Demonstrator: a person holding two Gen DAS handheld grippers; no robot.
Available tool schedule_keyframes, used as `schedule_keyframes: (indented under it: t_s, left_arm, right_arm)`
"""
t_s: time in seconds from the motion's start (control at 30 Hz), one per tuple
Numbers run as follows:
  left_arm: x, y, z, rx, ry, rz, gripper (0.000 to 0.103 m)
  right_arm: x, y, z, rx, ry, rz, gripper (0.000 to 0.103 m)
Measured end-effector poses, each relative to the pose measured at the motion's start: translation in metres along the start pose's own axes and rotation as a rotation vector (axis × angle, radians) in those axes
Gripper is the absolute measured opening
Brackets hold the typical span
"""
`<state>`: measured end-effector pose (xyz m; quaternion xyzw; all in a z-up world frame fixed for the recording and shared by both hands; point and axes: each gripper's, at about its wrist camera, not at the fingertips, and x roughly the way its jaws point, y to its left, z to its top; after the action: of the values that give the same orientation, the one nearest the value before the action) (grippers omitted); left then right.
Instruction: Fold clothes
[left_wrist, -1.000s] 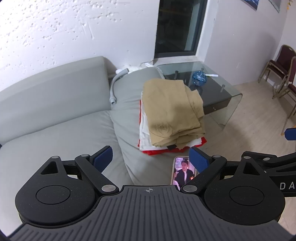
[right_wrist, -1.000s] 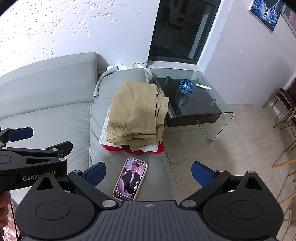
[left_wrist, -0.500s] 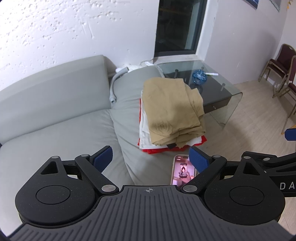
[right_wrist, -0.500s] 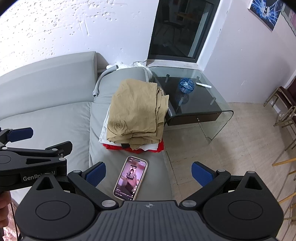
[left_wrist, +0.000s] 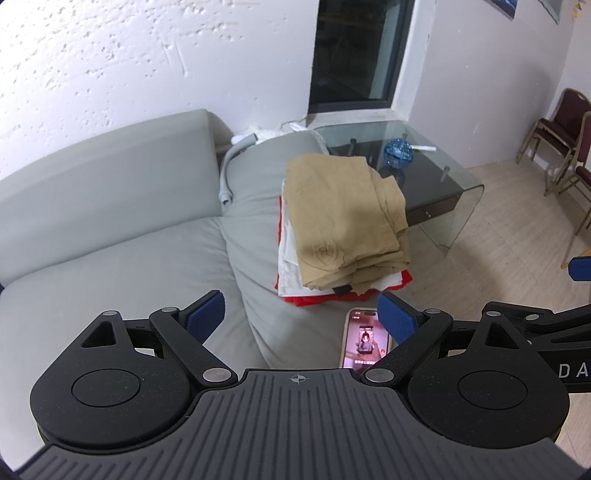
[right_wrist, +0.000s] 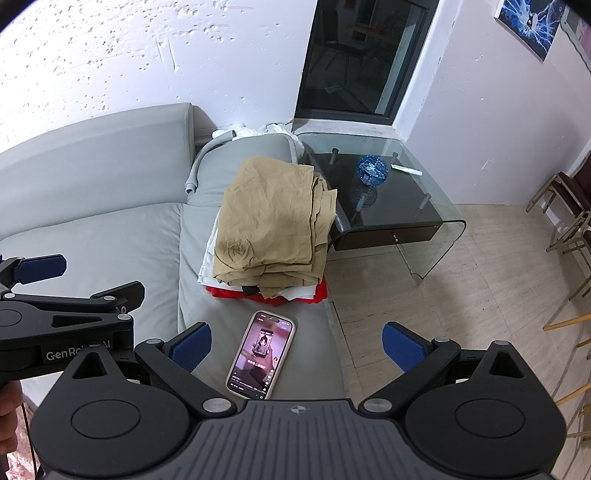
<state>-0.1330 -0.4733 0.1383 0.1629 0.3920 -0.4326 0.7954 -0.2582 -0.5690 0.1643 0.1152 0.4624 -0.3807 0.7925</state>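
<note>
We hold both grippers above the grey sofa (left_wrist: 110, 240), and both have their jaws spread wide with nothing between them. The stack of folded clothes (right_wrist: 271, 225), tan piece on top, lies on the sofa cushion straight ahead of the right gripper (right_wrist: 295, 345) and ahead, a little to the right, of the left gripper (left_wrist: 301, 317). Its long axis runs away from us. A phone (right_wrist: 263, 354) lies between the stack and the jaws. We judge the right gripper is nearer.
</note>
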Motion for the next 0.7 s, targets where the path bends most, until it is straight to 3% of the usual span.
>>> schedule_keyframes:
  t_s: [0.7]
  left_arm:
    - [-0.0014,-0.0006,-0.0003,0.000,0.000,-0.006,0.093]
  right_arm:
    - [-0.0065,-0.0002,0.0013,-0.003,-0.002,-0.005,0.100]
